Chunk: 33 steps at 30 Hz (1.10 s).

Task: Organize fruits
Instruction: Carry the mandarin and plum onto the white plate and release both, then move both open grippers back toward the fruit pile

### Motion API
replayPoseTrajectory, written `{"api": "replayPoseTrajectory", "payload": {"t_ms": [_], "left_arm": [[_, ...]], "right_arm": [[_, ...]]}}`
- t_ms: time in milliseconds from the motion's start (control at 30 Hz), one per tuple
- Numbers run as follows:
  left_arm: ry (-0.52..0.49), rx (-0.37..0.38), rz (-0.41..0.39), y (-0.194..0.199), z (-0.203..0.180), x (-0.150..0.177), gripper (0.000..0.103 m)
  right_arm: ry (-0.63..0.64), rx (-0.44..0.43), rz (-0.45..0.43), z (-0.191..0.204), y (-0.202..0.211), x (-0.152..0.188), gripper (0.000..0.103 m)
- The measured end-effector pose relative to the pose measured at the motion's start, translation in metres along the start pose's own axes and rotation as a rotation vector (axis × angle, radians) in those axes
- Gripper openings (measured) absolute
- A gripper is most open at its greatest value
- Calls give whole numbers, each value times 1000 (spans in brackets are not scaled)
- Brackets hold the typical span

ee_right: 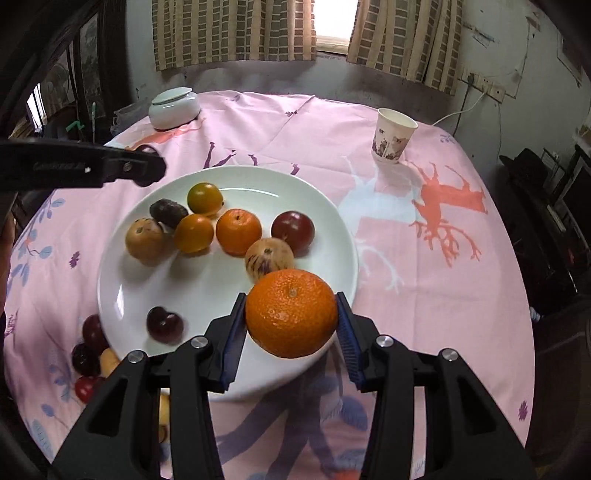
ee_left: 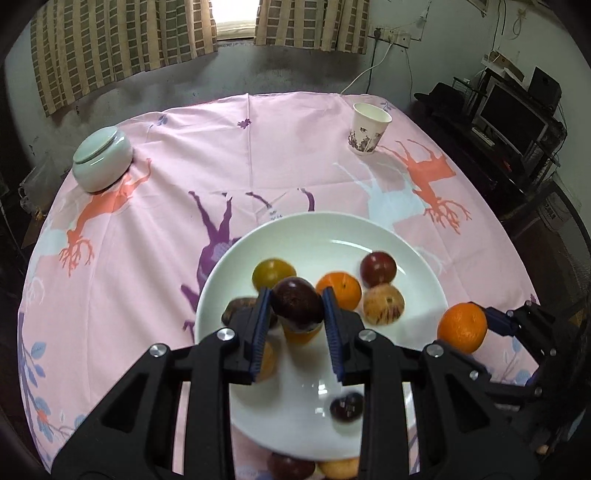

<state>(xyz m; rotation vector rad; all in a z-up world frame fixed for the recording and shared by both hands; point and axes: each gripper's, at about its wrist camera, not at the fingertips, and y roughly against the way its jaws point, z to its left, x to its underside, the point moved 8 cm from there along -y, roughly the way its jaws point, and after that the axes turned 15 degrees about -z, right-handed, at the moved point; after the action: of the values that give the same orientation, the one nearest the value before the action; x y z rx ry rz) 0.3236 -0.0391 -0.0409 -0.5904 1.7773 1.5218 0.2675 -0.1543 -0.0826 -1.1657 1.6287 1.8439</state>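
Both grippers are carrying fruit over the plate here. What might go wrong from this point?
1. The plate already holds several round fruits. The orange in the right gripper hangs above its near rim, so if released there it may roll off onto the tablecloth.
2. The dark plum in the left gripper hangs right over an orange-yellow fruit; dropped, it may knock its neighbours.
3. Both grippers crowd one plate and might collide.

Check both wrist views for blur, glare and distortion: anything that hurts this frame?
Left wrist: plate fruit motion-smeared, held dark plum sharper, window blown out. Right wrist: held orange crisp, loose plums smeared, fisheye bends the tablecloth edges.
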Motion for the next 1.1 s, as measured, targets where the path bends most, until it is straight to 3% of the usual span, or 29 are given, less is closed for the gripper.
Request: {"api": "replayPoseTrajectory", "payload": {"t_ms": [200,467,500,533,633,700,767,833,967,1067,1100], "left_arm": [[-8,-5,93,-72,-13,-1,29],[15,15,139,-103,-17,1,30],[22,16,142,-103,-16,0,32],[24,16,138,-100,-15,-1,42],[-2,-5,57,-74,-11,-14,73],[-17,-19,2,-48,-8,-24,76],[-14,12,-35,-20,-9,-28,79],[-10,34,-77,12,-8,-24,89],[3,31,-157,76,-1,11,94],[24,-23,-191,107,8,55,101],[31,-37,-181,112,9,73,101]], "right_arm": [[-30,11,5,-13,-34,-5,46],[-41,10,-14,-20,-47,-6,47],[-40,7,-14,-19,-48,-6,48],[-36,12,-20,-19,-48,-7,48],[-17,42,-52,-21,-33,-15,51],[-9,64,-97,-24,-16,-24,63],[7,87,-134,-23,5,-32,63],[6,105,-148,-25,27,-35,63],[-117,91,-151,-28,80,-14,64],[-274,23,-160,-14,108,18,102],[-289,13,-149,-5,112,29,102]]}}
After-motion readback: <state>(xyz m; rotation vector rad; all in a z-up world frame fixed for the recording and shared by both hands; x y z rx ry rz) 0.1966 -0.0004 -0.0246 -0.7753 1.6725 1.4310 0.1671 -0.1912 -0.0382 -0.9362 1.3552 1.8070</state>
